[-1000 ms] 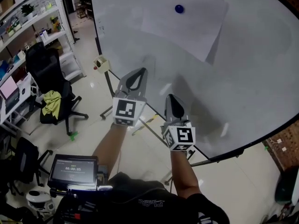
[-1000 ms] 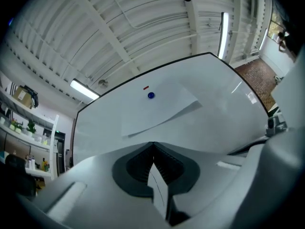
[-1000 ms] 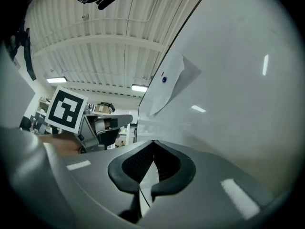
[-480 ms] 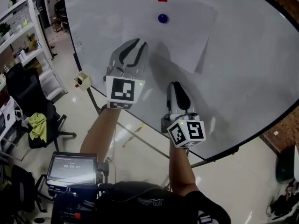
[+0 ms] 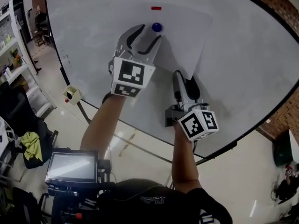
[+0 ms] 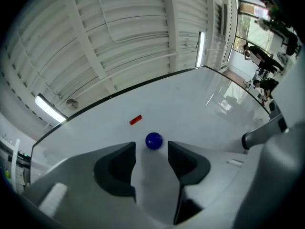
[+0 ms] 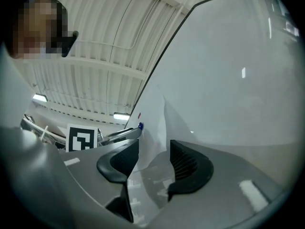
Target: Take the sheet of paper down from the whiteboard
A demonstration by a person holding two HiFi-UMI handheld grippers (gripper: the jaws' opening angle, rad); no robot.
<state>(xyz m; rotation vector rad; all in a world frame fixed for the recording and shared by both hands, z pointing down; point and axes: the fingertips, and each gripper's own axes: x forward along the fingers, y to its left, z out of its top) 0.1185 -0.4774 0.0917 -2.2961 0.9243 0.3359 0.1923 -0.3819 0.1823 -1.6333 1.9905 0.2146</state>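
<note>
A white sheet of paper (image 5: 180, 31) hangs on the whiteboard (image 5: 252, 64), pinned by a blue round magnet (image 5: 157, 27), with a small red magnet (image 5: 156, 8) at its top edge. My left gripper (image 5: 149, 32) is raised just below the blue magnet (image 6: 153, 140); its jaws are opening and the magnet sits just beyond the tips, untouched. My right gripper (image 5: 186, 82) is at the sheet's lower corner. Its jaws are also opening, and the loose edge of the paper (image 7: 155, 123) stands between the pads (image 7: 183, 159) without being pressed.
The whiteboard's dark lower edge (image 5: 140, 132) runs behind my forearms. A small yellowish box (image 5: 71, 94) hangs by the board's stand. An office chair with a yellow-green cloth (image 5: 29, 144) and shelves (image 5: 9, 41) are at the left, a screen (image 5: 72, 167) at my chest.
Both grippers rose up the board towards the sheet. Their jaws, shut a second ago, now stand apart, the left at the blue magnet and the right around the sheet's lower corner.
</note>
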